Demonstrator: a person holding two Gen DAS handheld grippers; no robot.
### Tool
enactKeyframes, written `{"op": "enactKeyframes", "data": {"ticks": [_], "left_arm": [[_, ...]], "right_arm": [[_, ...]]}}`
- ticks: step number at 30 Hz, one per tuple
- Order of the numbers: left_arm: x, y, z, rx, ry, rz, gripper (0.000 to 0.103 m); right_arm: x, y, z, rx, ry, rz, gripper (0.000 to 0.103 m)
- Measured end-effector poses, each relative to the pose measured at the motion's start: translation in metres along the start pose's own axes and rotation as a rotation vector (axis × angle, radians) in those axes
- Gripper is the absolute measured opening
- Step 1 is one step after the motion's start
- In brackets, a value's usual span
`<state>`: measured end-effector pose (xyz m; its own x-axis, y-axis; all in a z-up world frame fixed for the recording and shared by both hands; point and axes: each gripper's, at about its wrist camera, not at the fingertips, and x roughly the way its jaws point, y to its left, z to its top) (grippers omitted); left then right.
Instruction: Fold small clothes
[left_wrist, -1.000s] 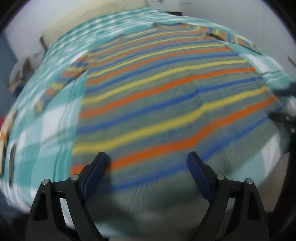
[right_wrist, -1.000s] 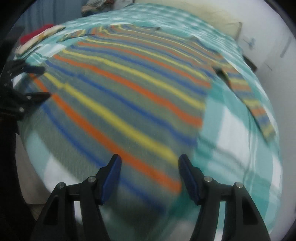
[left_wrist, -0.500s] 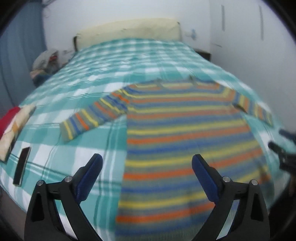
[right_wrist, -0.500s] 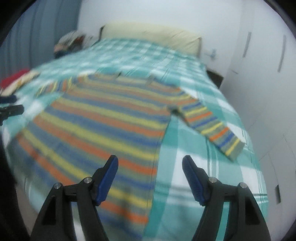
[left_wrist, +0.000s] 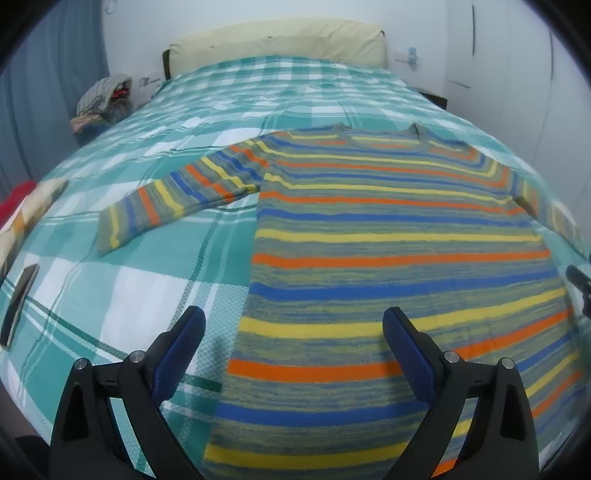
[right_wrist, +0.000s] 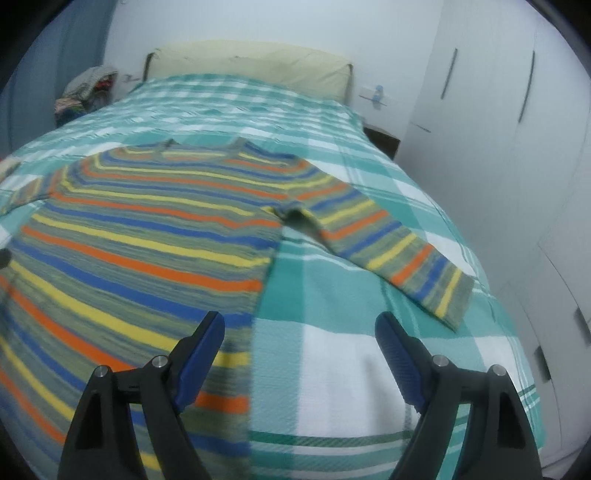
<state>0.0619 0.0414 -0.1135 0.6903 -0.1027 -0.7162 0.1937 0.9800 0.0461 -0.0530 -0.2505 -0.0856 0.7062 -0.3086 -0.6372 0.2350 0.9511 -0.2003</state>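
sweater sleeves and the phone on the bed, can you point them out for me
left sleeve (left_wrist: 173, 201): left wrist view, middle of the sleeve lying flat on the bedspread.
right sleeve (right_wrist: 388, 240): right wrist view, middle of the sleeve, between armpit and cuff.
phone (left_wrist: 20, 295): left wrist view, centre of its dark face.

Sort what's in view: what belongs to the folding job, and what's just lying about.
For the job: striped sweater spread flat, left gripper, right gripper, both open.

Lying about: clothes pile beside the bed, dark flat phone-like item, pillow.
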Motion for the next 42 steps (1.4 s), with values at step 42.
{"op": "enactKeyframes", "data": {"ticks": [42], "left_arm": [[-0.006,0.008,-0.001,-0.033,-0.007,0.022,0.097]], "right_arm": [[0.003,-0.009,-0.011,0.007,0.036,-0.066,0.083]]}}
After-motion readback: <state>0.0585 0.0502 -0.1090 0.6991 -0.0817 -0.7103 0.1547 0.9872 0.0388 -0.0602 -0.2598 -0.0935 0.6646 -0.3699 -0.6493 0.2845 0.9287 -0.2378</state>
